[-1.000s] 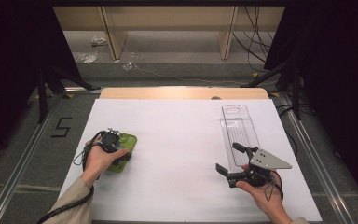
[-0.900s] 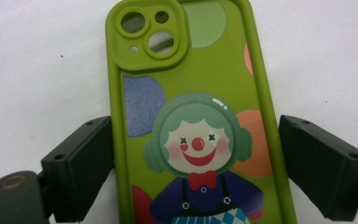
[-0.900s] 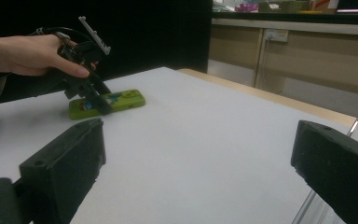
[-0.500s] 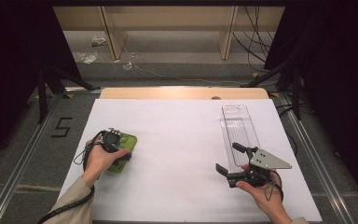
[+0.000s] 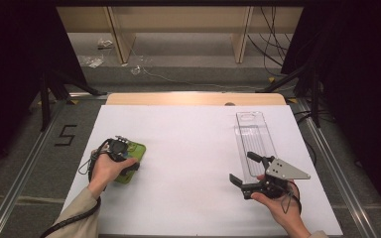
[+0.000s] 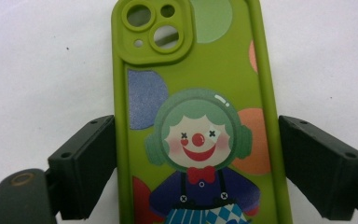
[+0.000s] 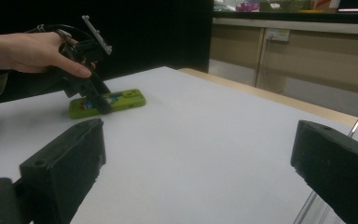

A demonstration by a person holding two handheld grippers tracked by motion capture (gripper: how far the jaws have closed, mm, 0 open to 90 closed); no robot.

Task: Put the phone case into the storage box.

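A white table [image 5: 193, 148] holds a green phone case [image 6: 196, 116] at its left, lying flat between the left gripper's [image 6: 196, 172] spread jaws, apparently ungripped. The right gripper [image 5: 243, 171] hovers wide open, empty.

One readable mark — a black "5" [image 5: 67, 135] — on the grey floor.

The phone case [image 6: 200, 116] was lime green, printed with a green-haired, red-nosed clown in a red bow tie and blue dungarees among pastel dots. The tray [image 5: 254, 139] was clear, the bench [image 5: 188, 148] white, both tools' jaws black.
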